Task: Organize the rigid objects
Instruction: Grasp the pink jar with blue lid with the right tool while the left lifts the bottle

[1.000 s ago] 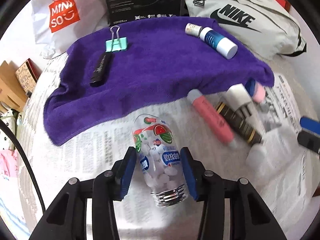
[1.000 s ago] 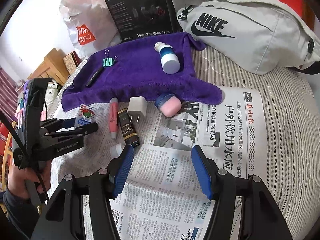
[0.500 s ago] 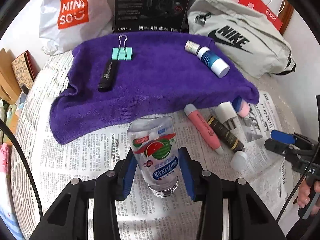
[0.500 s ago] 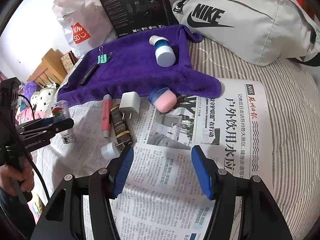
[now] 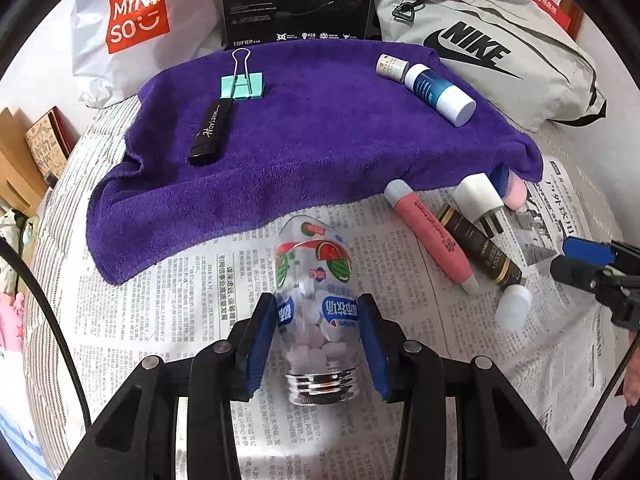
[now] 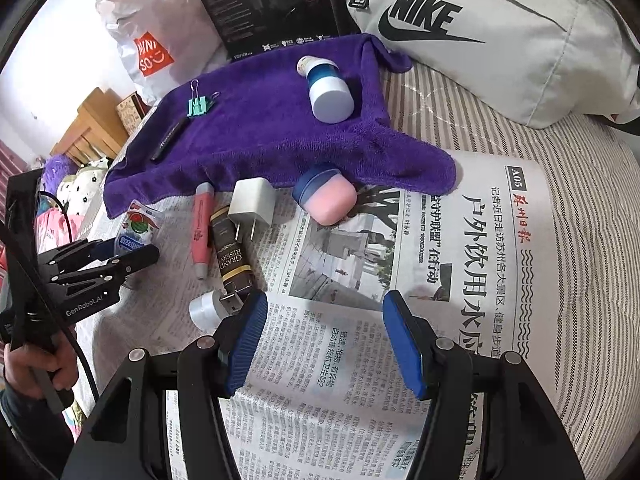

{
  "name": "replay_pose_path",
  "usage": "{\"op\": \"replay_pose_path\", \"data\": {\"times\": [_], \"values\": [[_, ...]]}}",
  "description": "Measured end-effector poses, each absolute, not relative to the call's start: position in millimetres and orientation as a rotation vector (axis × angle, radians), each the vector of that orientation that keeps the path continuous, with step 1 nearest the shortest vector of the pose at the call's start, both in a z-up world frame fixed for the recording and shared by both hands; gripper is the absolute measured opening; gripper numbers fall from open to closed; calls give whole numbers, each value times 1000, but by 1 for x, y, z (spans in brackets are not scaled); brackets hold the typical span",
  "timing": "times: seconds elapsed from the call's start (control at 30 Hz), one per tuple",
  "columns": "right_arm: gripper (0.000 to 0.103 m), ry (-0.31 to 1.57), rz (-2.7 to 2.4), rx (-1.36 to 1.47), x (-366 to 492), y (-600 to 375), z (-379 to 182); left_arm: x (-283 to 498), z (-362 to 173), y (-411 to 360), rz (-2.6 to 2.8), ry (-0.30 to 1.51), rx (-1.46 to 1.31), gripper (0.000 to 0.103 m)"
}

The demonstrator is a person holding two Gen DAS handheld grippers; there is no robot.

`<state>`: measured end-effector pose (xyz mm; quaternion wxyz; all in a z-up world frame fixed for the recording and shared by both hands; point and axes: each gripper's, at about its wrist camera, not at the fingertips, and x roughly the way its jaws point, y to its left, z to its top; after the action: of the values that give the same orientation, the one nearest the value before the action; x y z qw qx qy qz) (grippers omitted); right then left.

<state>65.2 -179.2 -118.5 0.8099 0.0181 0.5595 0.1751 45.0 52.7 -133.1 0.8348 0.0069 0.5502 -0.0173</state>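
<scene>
The work surface is a bed with a striped cover (image 6: pixel 472 120), overlaid by a sheet of newspaper (image 5: pixel 168 320) and, farther back, a purple towel (image 5: pixel 320 144) that serves as the sorting area. On the towel lie a blue-and-white bottle (image 5: pixel 438 94), a small cream vial (image 5: pixel 392 68) just beside it, a black pen-shaped stick (image 5: pixel 211 132) and a teal binder clip (image 5: pixel 242 84). On the newspaper, near the towel's front edge, a pink tube (image 5: pixel 430 236), a dark gold-banded tube (image 5: pixel 480 250), a white charger plug (image 5: pixel 478 196), a pink-and-blue capsule (image 6: pixel 326 196) and a small white cap (image 5: pixel 514 306) await sorting. The left claw (image 5: pixel 318 332) is clamped on a clear candy bottle (image 5: pixel 314 280) with a watermelon label, pads pressing its lower body, metal cap toward the camera, base pointing toward the towel. The right claw (image 6: pixel 324 340) stands apart and empty above the newspaper. The step in hand appears to be carrying the candy bottle to the towel. Maintain steady pad pressure, since the smooth plastic wall may slip. Keep the bottle clear of the towel's front edge during travel. Select a bare patch in the towel's centre, well apart from the stick and the blue-and-white bottle. Lower until the bottle rests fully before separating the pads, because a round body can roll.
</scene>
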Motion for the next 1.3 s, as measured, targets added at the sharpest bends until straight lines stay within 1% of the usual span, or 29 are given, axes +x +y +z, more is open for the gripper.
{"op": "replay_pose_path", "data": {"times": [0.27,0.6,0.87,1.03,1.17,1.2,1.3], "values": [[60,1209,374,26,65,-176,-122,32,-133,50,-41,1142,51,39],[60,1190,376,7,67,-175,-116,34,-117,64,-76,1124,-24,39],[60,1170,390,23,95,-178,-116,40,-113,68,-93,1124,-56,39],[60,1152,417,-46,114,-164,-124,41,-114,71,-98,1121,-69,39],[55,1147,420,-139,121,-153,-135,42,-116,73,-99,1125,-77,39],[51,1132,415,-174,121,-149,-136,43,-117,73,-101,1126,-81,39],[49,1094,425,-248,121,-140,-138,44,-118,73,-105,1130,-89,39]]}}
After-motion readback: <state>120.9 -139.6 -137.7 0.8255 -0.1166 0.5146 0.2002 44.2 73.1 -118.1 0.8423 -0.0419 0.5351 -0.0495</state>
